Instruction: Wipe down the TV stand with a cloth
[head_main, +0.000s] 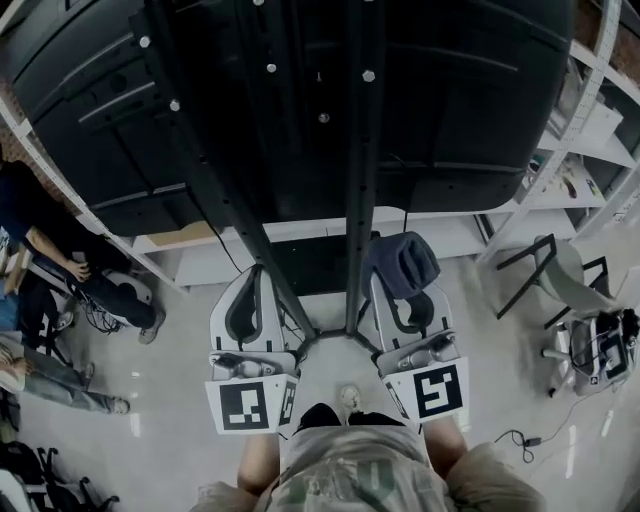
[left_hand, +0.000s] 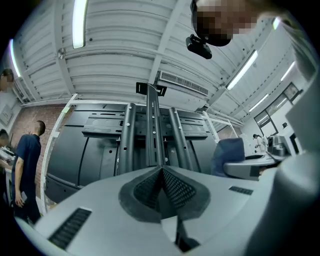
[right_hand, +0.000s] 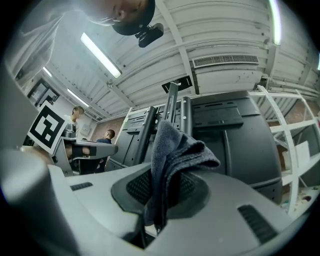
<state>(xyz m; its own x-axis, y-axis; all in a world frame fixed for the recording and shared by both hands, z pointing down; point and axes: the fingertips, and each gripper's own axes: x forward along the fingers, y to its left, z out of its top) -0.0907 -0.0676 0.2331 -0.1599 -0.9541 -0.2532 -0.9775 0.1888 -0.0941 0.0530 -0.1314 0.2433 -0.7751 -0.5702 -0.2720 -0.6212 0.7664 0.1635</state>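
Note:
The black TV stand (head_main: 362, 180) rises in front of me, its upright poles bolted to the back of a large black screen (head_main: 460, 110). Its foot (head_main: 300, 345) spreads on the floor between my two grippers. My right gripper (head_main: 408, 300) is shut on a dark blue-grey cloth (head_main: 405, 262), which bunches above the jaws, close to the right pole. In the right gripper view the cloth (right_hand: 172, 150) hangs folded out of the gripper (right_hand: 161, 192), with the stand (right_hand: 172, 107) behind it. My left gripper (head_main: 250, 310) is shut and empty; its view shows the closed gripper (left_hand: 161, 171) facing the stand's poles (left_hand: 152, 130).
White shelving (head_main: 590, 140) runs behind and to the right of the screen. Seated people (head_main: 60, 260) are at the left. A dark chair frame (head_main: 545, 275) and a wheeled device (head_main: 595, 350) stand on the floor at right, with a cable (head_main: 525, 440) nearby.

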